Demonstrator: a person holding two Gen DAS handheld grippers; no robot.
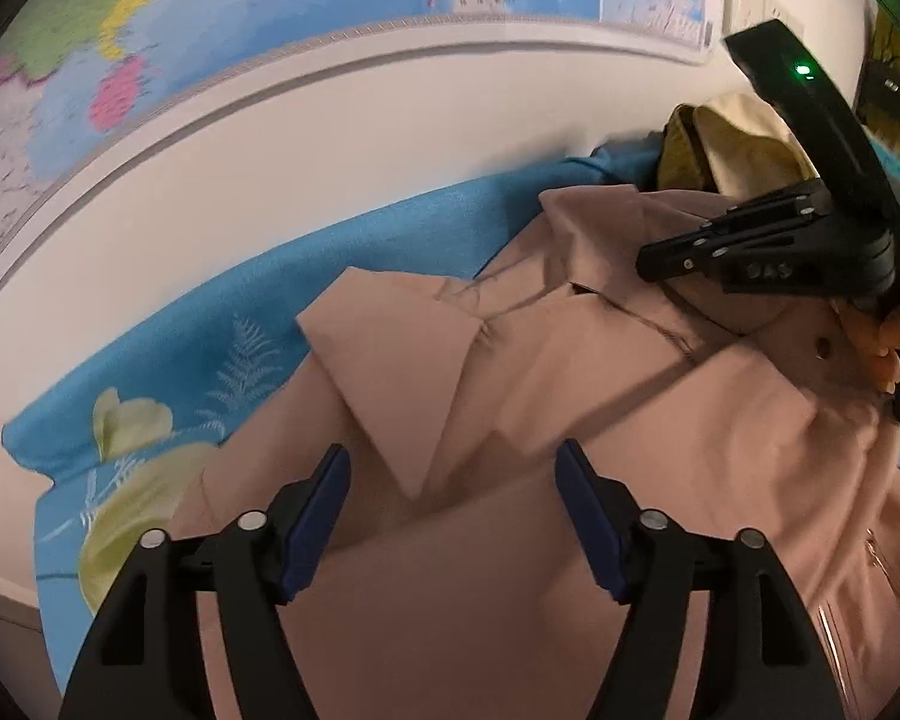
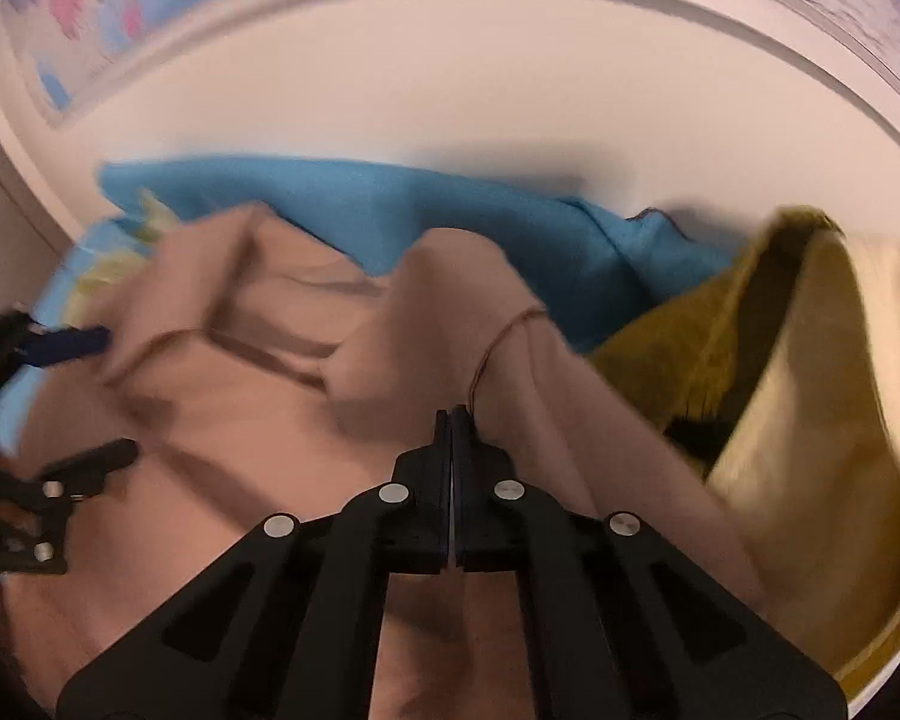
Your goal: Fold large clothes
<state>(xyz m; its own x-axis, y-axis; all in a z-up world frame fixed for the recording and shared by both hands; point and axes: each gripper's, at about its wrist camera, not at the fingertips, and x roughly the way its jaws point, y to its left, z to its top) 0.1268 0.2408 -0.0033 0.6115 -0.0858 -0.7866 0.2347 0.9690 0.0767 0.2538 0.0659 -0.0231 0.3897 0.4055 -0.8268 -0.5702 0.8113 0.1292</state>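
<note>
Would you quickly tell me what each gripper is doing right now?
Left gripper: open, holding nothing, above the dusty-pink fabric coat.
Right gripper: shut, apparently pinching a fold of that coat.

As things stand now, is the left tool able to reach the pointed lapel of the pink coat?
Probably yes. The left tool is open and empty, and the pointed lapel of the dusty pink coat lies just ahead of its fingertips with nothing between them. The right tool is shut on another part of the coat, off to the side.

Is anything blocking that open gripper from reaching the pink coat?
Nothing visible. The left gripper hovers with jaws open directly over the pink coat; only air lies between. The right gripper already pinches it.
</note>
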